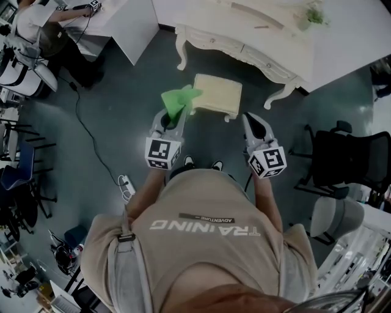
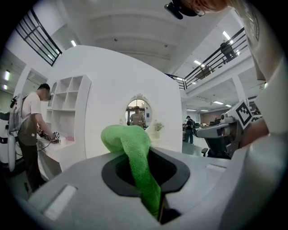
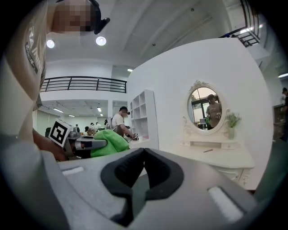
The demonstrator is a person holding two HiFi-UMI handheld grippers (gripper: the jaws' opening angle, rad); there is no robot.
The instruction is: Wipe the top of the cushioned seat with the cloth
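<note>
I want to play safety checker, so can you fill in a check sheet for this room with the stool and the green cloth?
Surface: stool seat cream, bare on top.
Job's things: green cloth bunched, at the seat's left edge in the head view; cannot tell if it touches.
Clutter: nothing seen on the seat; plant on the dressing table.
Grippers: left tongs shut on the cloth; right tongs shut, empty.
Cables: black cable and power strip on the floor.
Surroundings: office chair, person far left.
</note>
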